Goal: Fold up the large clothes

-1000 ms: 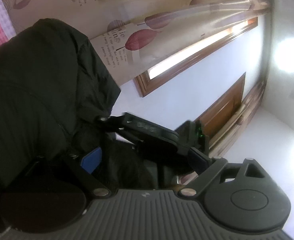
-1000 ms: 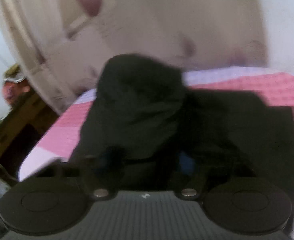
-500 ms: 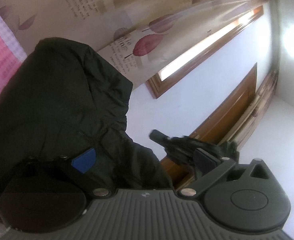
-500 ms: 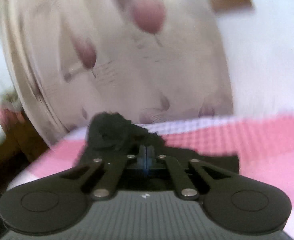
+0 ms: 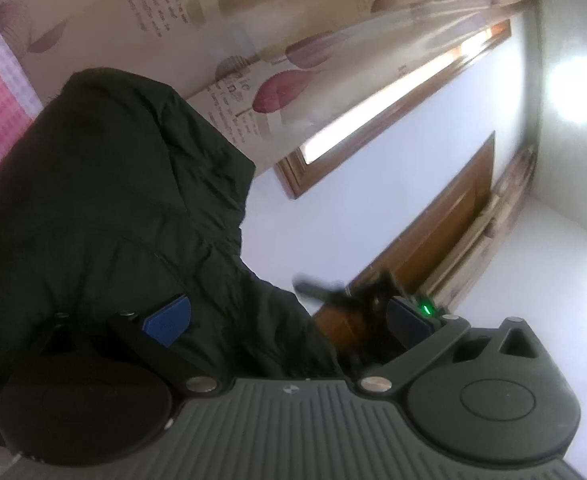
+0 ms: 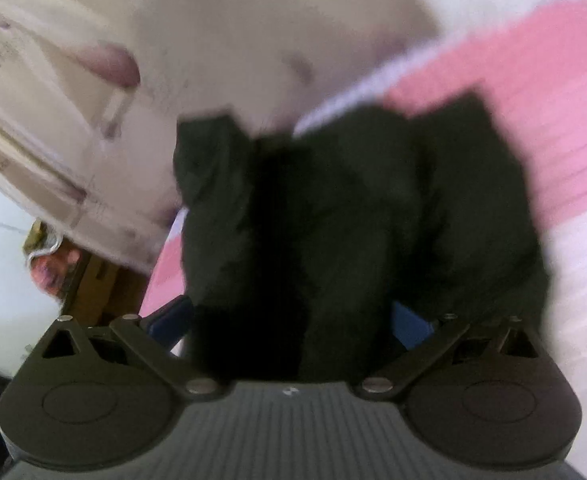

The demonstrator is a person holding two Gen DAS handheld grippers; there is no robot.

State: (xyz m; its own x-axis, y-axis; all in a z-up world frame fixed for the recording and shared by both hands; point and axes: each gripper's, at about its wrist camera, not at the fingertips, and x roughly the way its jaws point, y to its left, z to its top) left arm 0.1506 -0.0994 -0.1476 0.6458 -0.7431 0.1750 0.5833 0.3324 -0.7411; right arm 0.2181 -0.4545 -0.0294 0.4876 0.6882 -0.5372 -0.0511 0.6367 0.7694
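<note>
Cream curtain (image 5: 293, 32) with purple tulip print and lettering hangs over a wood-framed window (image 5: 393, 104), daylight coming through. White wall (image 5: 353, 208), brown wooden door (image 5: 445, 224), bright round lamp (image 5: 579, 88). Pink checked bedspread (image 6: 533, 92) with pale edge; right view is blurred.

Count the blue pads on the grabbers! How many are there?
4. Two on the left gripper: one pad against the black jacket, one beside the green light. Two on the right gripper: one pad left of the jacket, one partly hidden behind it.
</note>
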